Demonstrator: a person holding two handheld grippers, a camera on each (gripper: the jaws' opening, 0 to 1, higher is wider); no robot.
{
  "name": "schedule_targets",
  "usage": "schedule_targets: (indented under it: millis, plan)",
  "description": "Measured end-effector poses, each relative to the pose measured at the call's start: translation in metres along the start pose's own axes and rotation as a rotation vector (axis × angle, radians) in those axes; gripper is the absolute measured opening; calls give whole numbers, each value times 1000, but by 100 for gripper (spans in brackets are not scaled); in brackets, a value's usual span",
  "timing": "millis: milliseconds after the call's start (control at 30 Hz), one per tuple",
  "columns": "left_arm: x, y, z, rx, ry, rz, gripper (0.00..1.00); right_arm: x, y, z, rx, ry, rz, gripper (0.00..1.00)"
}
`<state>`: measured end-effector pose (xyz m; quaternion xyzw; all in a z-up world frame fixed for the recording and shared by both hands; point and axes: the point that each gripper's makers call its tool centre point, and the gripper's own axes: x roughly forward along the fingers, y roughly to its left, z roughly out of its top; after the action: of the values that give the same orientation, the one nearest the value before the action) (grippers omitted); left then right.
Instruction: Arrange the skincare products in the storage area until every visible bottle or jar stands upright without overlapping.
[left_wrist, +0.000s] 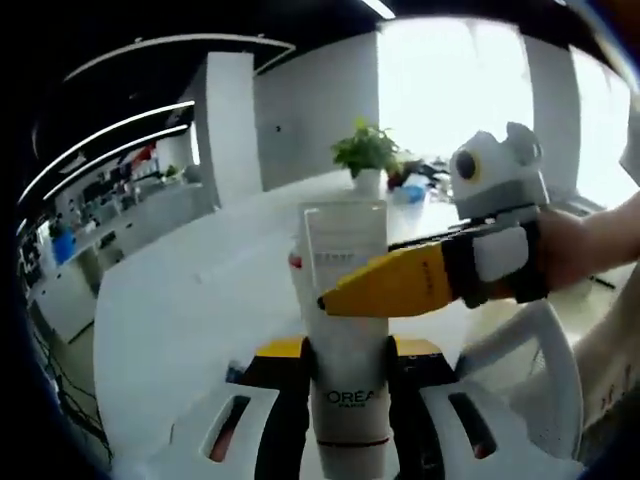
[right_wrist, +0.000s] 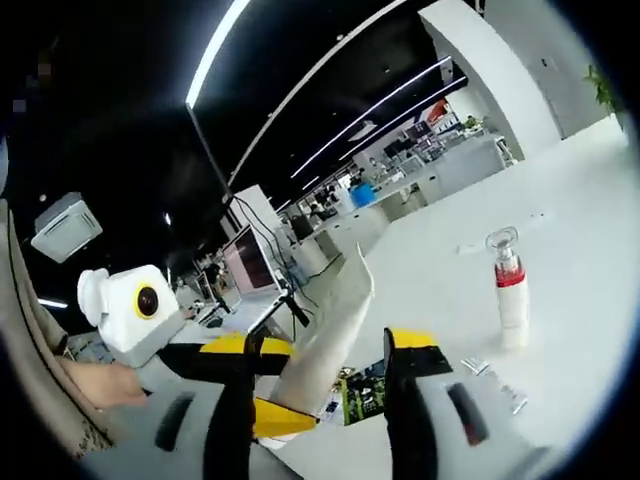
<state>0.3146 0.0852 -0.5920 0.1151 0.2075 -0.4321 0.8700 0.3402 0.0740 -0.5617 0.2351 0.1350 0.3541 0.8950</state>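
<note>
- Two grippers work on one white squeeze tube (left_wrist: 345, 330) with "L'OREAL PARIS" printed low on its body, lifted above the white table (left_wrist: 170, 320).
- Nearest in the left gripper view, at 6 o'clock, the left gripper (left_wrist: 348, 400) has its black, yellow-tipped jaws closed against the tube's lower body on both sides, with the crimped flat end pointing to 12 o'clock.
- From 3 o'clock in that view, the right gripper (left_wrist: 335, 297) reaches in, held by a person's hand (left_wrist: 580, 250); its yellow jaw tip lies across the front of the tube at mid-height. How wide it stands cannot be told from here.
- Seen from the right gripper view, the right gripper (right_wrist: 320, 375) has its jaws standing apart, the tube (right_wrist: 325, 345) slanting up between them toward 12 o'clock; whether either jaw presses on it I cannot tell.
- At 9 o'clock there, the left gripper (right_wrist: 225, 365) holds the same tube.
- Under the jaws, a small dark green printed packet (right_wrist: 362, 395) lies on the table.
- Farther off, at 3 o'clock, a slim white bottle with a red band and clear cap (right_wrist: 509, 285) stands upright, well apart.
- Farthest, at 12 o'clock in the left gripper view, a green potted plant (left_wrist: 366, 150) sits on the table.
</note>
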Motion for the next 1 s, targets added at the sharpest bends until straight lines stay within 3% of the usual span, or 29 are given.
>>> schedule_targets:
  millis: [167, 333, 433, 567, 733, 1000]
  plan:
    - [1, -2, -2, 8, 9, 4, 26, -6, -5, 2, 14, -8, -30, 22]
    - [2, -7, -1, -4, 9, -2, 27, -10, -6, 4, 37, -22, -43, 18]
    - [4, -11, 1, -29, -5, -14, 27, -13, 1, 12, 77, -62, -14, 13]
    - [7, -17, 4, -21, -13, -24, 27, -17, 10, 16, -30, -40, 27, 10]
    - [7, -29, 15, -10, -66, -105, 27, -23, 19, 25, -181, 20, 101, 8]
    - [-1, -42, 50, -53, -157, -281, 23, -38, 45, 58, -356, 110, 339, 8]
